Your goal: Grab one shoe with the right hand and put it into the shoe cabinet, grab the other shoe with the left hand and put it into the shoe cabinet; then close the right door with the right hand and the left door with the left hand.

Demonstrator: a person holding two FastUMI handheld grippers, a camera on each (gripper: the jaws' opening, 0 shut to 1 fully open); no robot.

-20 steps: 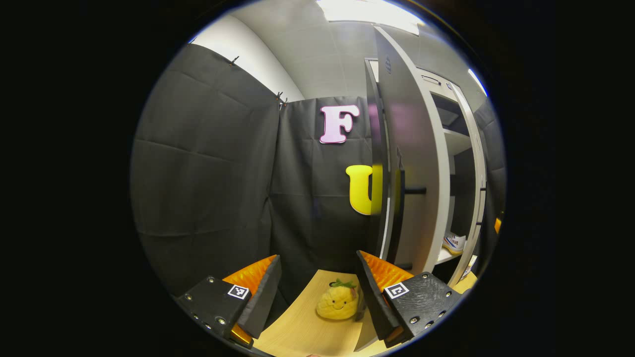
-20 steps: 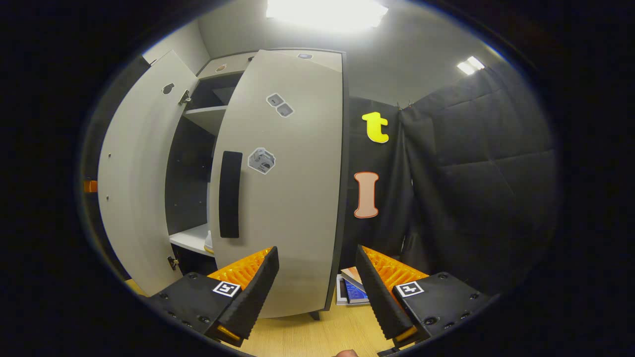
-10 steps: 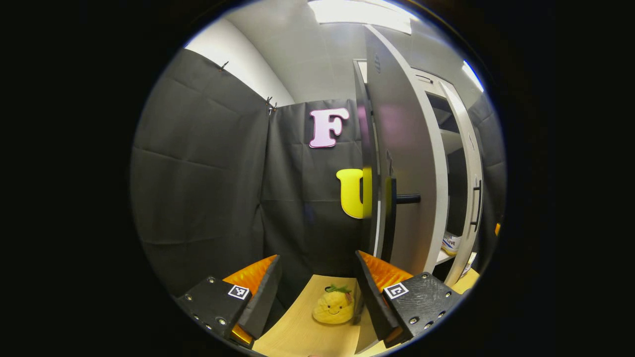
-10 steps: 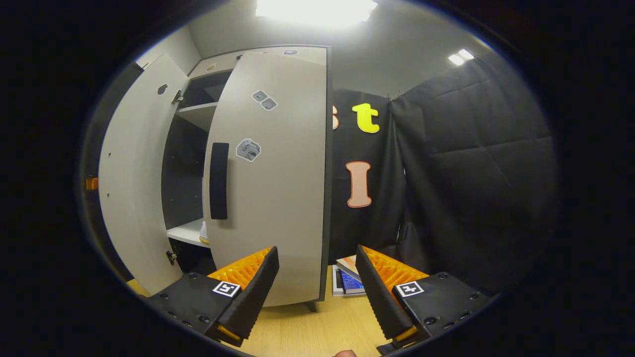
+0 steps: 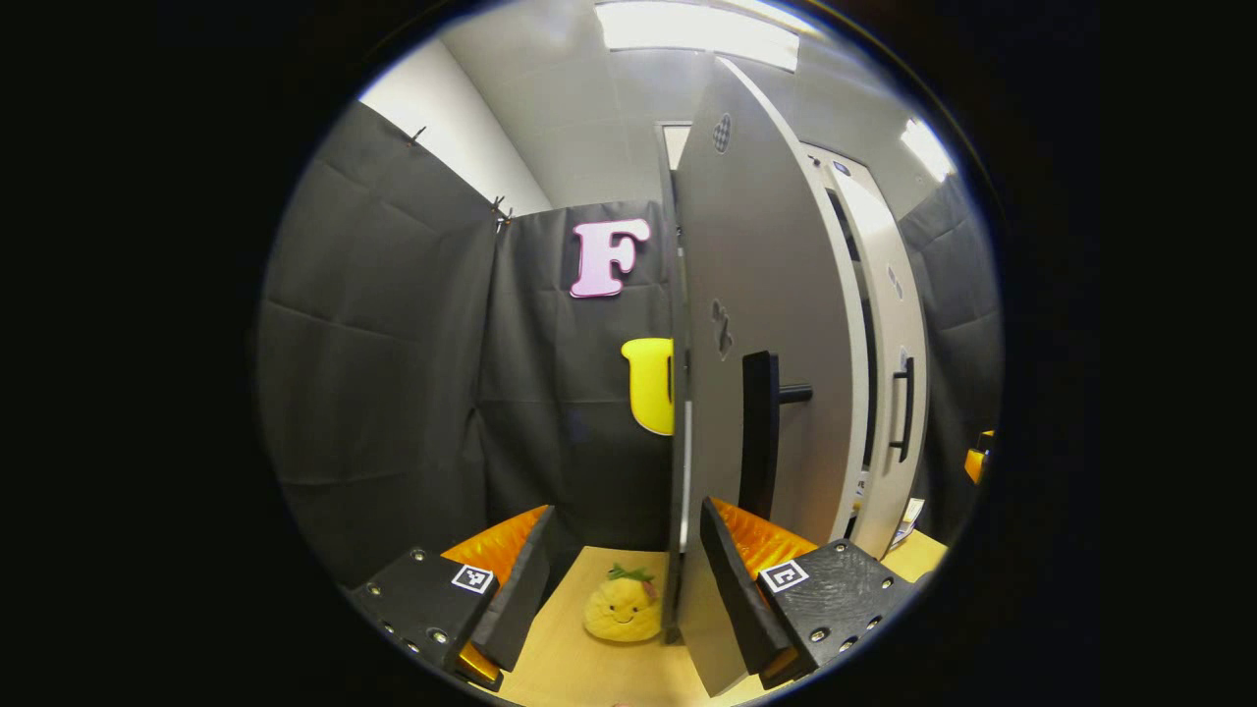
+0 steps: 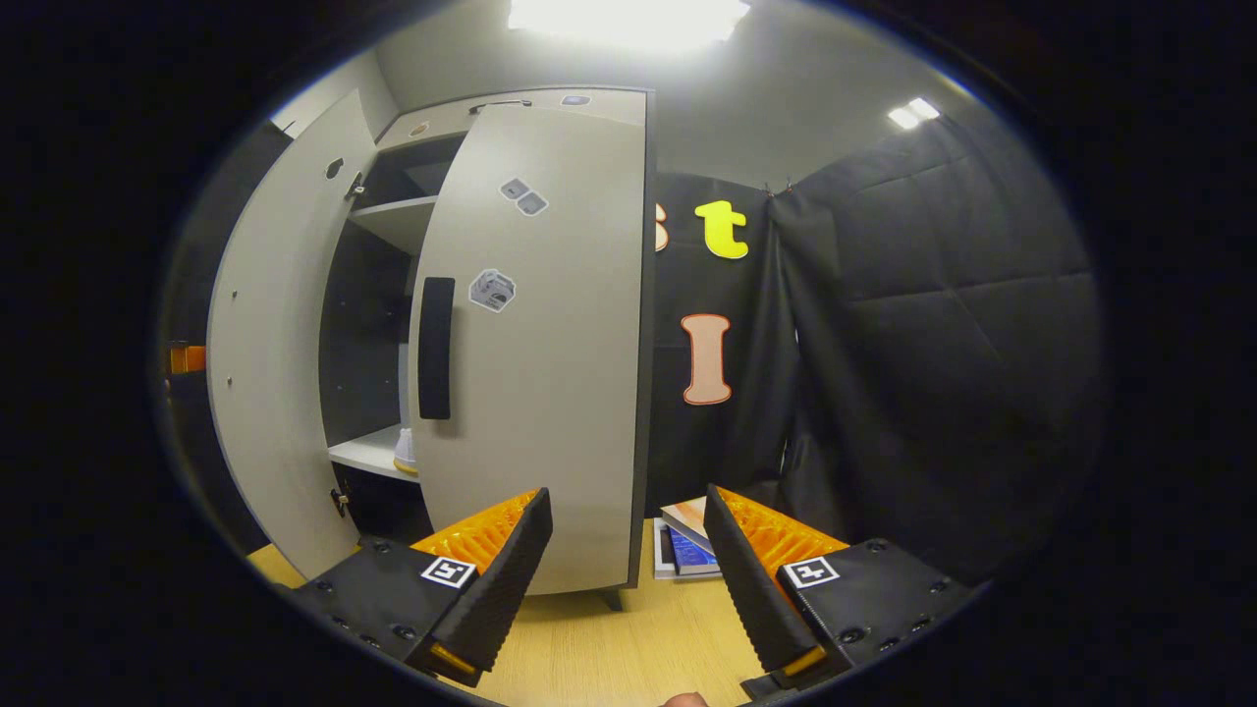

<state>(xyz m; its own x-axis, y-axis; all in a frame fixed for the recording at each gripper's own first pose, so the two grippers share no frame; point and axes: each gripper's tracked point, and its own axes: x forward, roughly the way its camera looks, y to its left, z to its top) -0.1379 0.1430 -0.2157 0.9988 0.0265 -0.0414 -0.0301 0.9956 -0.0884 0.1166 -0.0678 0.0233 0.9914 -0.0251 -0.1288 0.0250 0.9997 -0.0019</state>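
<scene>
The fingers of the left gripper are spread apart around the edge of the left door, gripping nothing. The right gripper is likewise held open beside the right door. A shoe is seen on the shelf behind that door.

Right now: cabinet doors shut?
No. Left door and right door both stand ajar; a dark gap shows the shelf.

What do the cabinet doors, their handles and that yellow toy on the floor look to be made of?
Cabinet doors: smooth grey board, probably laminate; matte with a soft sheen, dark edge band.
Handles: black bars, plastic or painted metal; I cannot tell which.
Yellow toy: soft plush, by its fuzzy surface and stitched face.
Floor: pale wood grain, likely laminate.
</scene>
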